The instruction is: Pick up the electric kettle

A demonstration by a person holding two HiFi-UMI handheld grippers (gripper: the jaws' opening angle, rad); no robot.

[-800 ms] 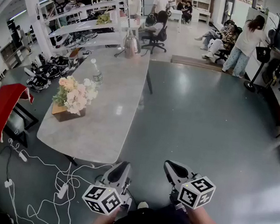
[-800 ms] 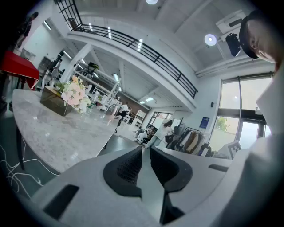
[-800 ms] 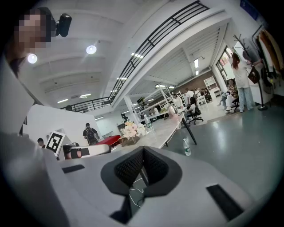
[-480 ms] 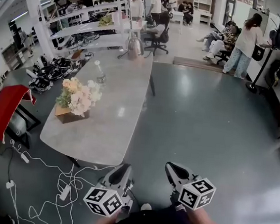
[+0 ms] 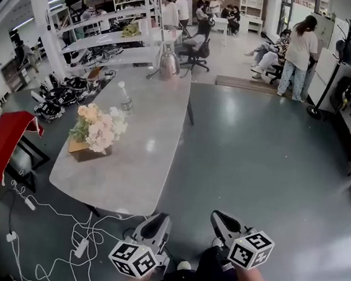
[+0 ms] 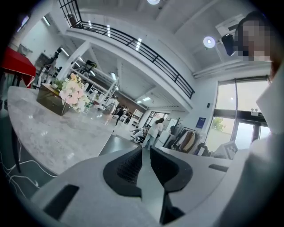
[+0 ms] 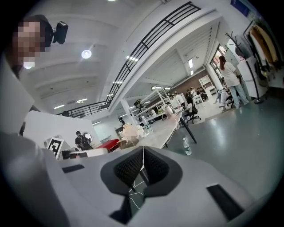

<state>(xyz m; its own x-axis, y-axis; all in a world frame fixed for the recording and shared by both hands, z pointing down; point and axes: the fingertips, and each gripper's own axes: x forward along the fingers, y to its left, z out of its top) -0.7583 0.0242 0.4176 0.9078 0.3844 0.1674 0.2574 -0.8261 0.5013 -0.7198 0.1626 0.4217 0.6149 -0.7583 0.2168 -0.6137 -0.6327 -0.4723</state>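
Since the earlier frames both grippers have slid a little lower in the head view, and the table (image 5: 142, 164) with its flowers (image 5: 99, 125) has drawn slightly nearer. The person in white at the far right has stepped left.

The kettle (image 5: 168, 64) stands upright at the far end of the table, beyond a bottle (image 5: 125, 97), well apart from both grippers and untouched.

The left gripper (image 5: 158, 219) sits just off the table's near edge. Its jaws are parted by only a narrow slit with nothing in it, as the left gripper view (image 6: 146, 150) shows. The right gripper (image 5: 217, 217) hangs over bare floor (image 5: 255, 151), its jaws pressed together and empty (image 7: 143, 150).

Both are held low and close to the body, side by side, pointing forward toward the table and tipped slightly down, with their marker cubes nearest the person.
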